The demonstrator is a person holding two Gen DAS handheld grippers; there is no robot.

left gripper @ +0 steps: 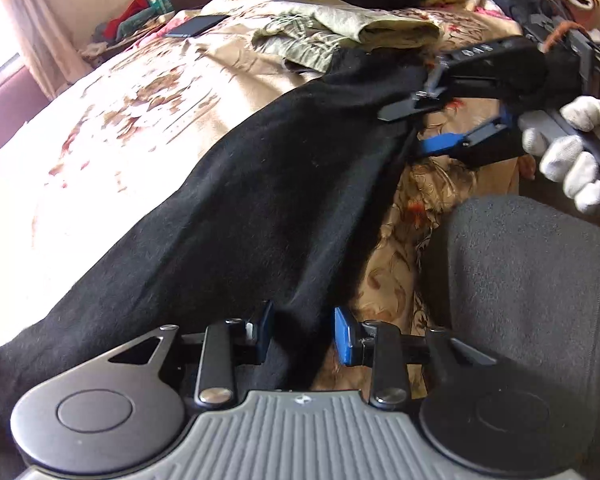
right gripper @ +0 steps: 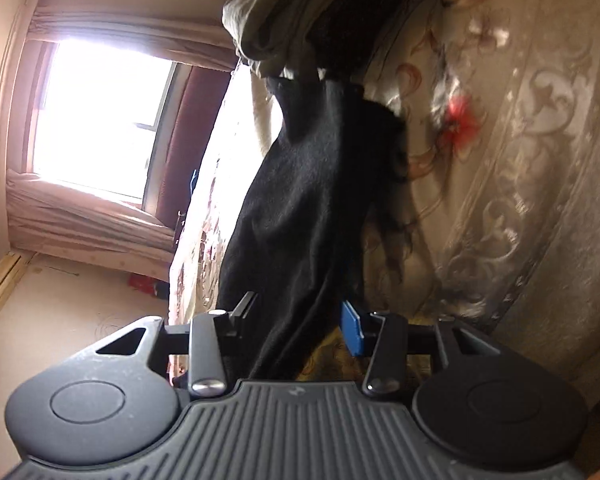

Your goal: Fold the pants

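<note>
Your left hand-held gripper (left gripper: 302, 332) has its fingers spread with the black knit pants (left gripper: 236, 200) running between them, not yet pinched. Your right hand-held gripper (left gripper: 410, 128) likewise straddles the far end, unclenched. The pants lie stretched lengthwise across the floral beige bedspread (left gripper: 112, 104), likely so both ends can be lifted together.

Sunlit window (right gripper: 96, 120) with pink curtains (right gripper: 80, 216), floral bedspread (left gripper: 112, 92)

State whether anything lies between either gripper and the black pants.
Nothing visible does. The black pants run straight between the fingers of the left gripper, and the right gripper has the cloth between its fingers too.
</note>
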